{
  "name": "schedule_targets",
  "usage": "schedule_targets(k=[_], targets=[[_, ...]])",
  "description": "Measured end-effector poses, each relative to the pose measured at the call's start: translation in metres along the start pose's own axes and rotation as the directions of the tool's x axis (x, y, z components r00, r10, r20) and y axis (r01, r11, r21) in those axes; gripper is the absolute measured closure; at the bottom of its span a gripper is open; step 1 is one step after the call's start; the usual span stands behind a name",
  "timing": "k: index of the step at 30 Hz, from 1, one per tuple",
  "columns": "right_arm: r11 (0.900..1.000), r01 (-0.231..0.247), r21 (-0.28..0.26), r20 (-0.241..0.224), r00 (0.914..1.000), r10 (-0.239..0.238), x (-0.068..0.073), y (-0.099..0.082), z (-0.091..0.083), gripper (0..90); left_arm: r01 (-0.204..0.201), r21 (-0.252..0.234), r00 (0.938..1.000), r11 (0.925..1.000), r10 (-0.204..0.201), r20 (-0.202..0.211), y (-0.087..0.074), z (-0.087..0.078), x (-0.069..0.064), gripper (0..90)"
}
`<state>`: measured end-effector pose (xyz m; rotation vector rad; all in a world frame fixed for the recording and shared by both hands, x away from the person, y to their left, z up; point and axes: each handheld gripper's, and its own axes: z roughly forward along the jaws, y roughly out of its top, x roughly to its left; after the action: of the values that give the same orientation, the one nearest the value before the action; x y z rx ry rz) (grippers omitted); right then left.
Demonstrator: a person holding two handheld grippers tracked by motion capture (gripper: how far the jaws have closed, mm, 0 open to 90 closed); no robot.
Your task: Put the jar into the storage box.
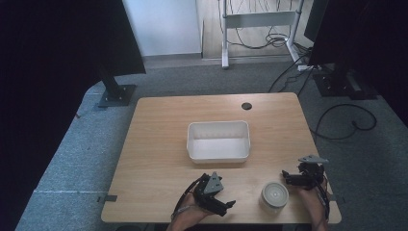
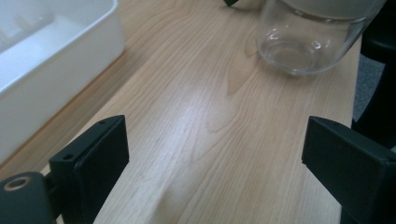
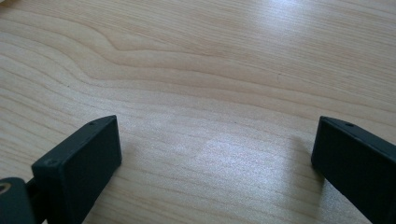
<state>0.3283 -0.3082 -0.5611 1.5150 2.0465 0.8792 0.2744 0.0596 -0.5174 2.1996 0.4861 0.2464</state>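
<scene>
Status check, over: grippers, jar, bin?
Left gripper and right gripper open, empty. Lidded glass jar upright between them, untouched. White bin empty. Nothing blocking.

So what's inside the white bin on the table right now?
The white bin looks empty: its bare white floor shows in the high view. The strip just behind its near wall is hidden. The glass jar stands outside it, near the table's front edge.

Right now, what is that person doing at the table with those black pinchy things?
A person sits at a wooden table with a gripper in each hand. Neither is holding anything. The left gripper and the right gripper both hang open near the table's front edge. Between them stands a glass jar with a pale lid, untouched. A white bin sits in the middle of the table, and it looks empty. The left gripper is pointing towards the jar.
</scene>
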Motion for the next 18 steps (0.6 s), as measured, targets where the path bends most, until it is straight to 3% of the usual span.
schedule_targets(k=[18], targets=[[1.0000, 0.001, 0.000, -0.001, 1.0000, -0.001, 0.000, 0.000, 0.000, 1.2, -0.041, 0.006, 0.9973, 0.9991, 0.041, 0.062, 0.021, 0.031, -0.018, 5.1]])
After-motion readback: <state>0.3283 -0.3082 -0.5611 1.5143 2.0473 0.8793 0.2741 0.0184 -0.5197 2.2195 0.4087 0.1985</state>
